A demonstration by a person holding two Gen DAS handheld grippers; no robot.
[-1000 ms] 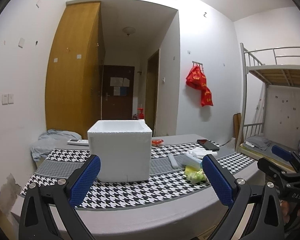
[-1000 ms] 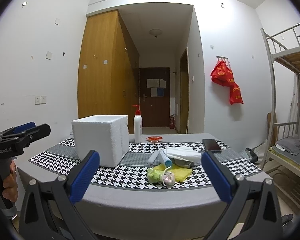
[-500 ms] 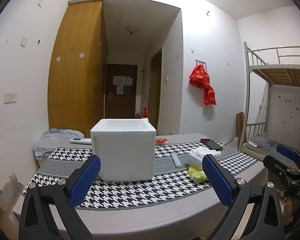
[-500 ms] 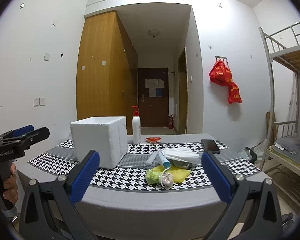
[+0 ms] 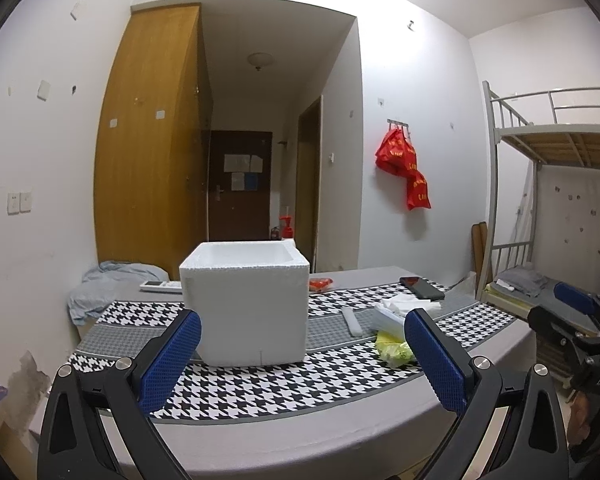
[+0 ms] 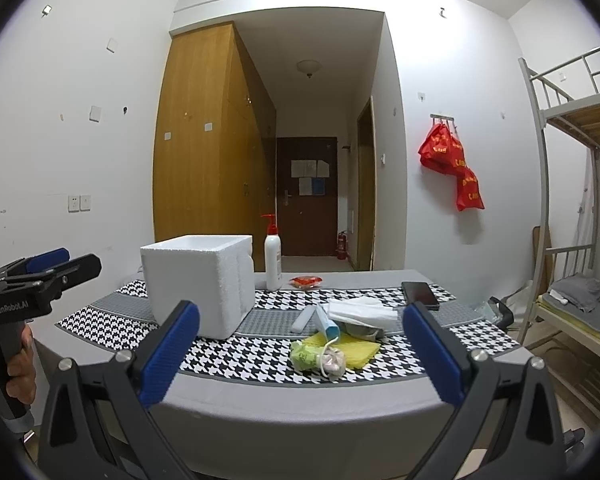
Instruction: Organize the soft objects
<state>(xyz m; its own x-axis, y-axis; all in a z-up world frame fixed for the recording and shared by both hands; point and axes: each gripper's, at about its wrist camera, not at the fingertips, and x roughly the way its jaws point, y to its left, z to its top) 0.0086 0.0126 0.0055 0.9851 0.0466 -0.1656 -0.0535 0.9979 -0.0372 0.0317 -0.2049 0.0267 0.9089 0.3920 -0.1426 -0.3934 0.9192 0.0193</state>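
Both left tongs (image 5: 302,360) and right tongs (image 6: 300,354) stood wide and empty before the desk (image 6: 284,404). Soft objects (image 6: 332,340) lay heaped right of the foam box (image 6: 198,284).

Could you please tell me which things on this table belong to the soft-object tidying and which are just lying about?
Likely for the job:
foam box
yellow cloth
green packet
white tissues
foam strip
blue-capped tube

Just lying about:
phone
pump bottle
red wrapper
remote
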